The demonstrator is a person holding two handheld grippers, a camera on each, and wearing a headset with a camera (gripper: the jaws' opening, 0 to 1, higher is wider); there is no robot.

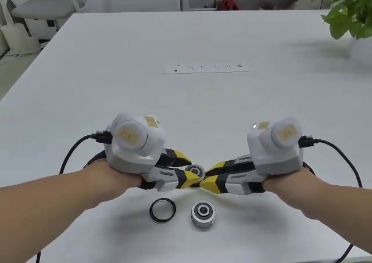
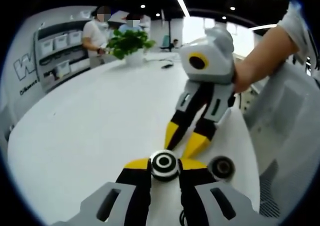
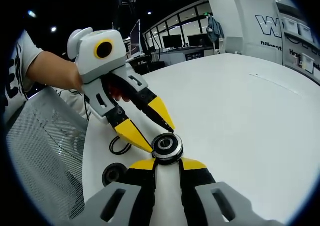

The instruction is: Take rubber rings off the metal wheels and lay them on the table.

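Observation:
A metal wheel with a black rubber ring (image 1: pixel 195 170) hangs just above the white table (image 1: pixel 192 106), held between both grippers. My left gripper (image 1: pixel 188 173) is shut on it, one finger on each side (image 2: pixel 164 164). My right gripper (image 1: pixel 204 176) comes from the other side, its fingertips close together and pinching the wheel's black rim (image 3: pixel 168 147). A loose rubber ring (image 1: pixel 163 209) lies flat on the table below them. Next to the ring lies a second wheel (image 1: pixel 203 212), also seen as a wheel (image 2: pixel 221 167) in the left gripper view.
A flat white strip (image 1: pixel 206 68) lies mid-table, far from the work. A potted plant (image 1: pixel 351 10) stands at the far right corner and a chair (image 1: pixel 46 4) beyond the far left. The table's near edge (image 1: pixel 325 258) is close to the loose parts. People stand by the shelves (image 2: pixel 95 34).

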